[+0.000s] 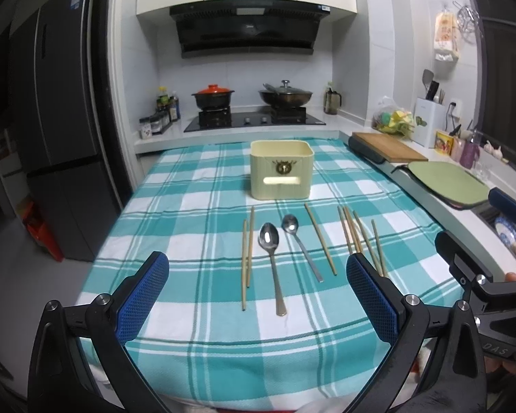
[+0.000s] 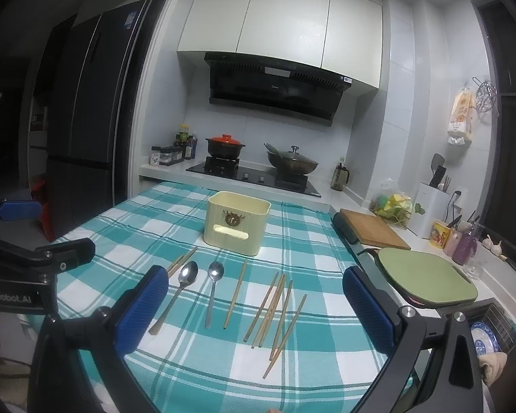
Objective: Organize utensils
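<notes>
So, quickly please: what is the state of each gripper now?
Left gripper: jaws open, holding nothing.
Right gripper: jaws open, holding nothing.

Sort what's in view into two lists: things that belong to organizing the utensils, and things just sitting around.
Part of the job:
- cream holder box
- larger spoon
- smaller spoon
- loose chopsticks
- left gripper and right gripper, jaws open, holding nothing

Just lying about:
- red-lidded pot
- wok
- wooden cutting board
- green board
- spice jars
</notes>
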A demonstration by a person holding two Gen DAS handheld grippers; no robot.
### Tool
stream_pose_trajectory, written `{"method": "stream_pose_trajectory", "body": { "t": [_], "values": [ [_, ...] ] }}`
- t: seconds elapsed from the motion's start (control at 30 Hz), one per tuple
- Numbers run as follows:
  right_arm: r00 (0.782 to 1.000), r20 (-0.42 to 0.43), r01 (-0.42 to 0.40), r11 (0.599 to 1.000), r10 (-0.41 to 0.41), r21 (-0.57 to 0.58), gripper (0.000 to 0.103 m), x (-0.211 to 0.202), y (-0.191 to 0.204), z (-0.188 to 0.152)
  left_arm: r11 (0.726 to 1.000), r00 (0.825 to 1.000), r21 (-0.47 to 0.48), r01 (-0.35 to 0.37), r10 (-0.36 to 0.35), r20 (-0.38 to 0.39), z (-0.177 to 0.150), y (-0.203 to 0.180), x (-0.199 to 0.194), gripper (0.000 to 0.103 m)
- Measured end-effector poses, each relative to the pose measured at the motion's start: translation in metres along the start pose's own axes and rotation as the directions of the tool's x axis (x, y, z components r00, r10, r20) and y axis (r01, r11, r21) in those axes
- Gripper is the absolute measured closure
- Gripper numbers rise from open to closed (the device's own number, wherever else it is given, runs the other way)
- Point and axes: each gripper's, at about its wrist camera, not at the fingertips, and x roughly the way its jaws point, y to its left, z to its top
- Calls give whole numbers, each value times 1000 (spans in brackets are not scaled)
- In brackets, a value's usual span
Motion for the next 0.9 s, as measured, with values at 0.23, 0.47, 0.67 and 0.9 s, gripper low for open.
{"method": "stream_pose_trajectory", "body": {
  "t": [0.23,0.47,0.67,0.9],
  "values": [
    [1000,-11,0,1000,1,4,0,11,-2,-3,1000,999,14,13,-13,-31,1,-2,14,0],
    [999,-40,-26,1000,25,-16,0,24,3,-7,1000,998,6,26,-26,-59,-2,1,27,0],
    [998,-61,-28,999,26,-35,0,31,8,-12,998,995,-18,67,-68,-69,-4,5,33,0],
    [998,-64,6,999,-9,-50,0,29,6,-12,997,996,-24,69,-70,-46,-2,8,32,0]
  ]
}}
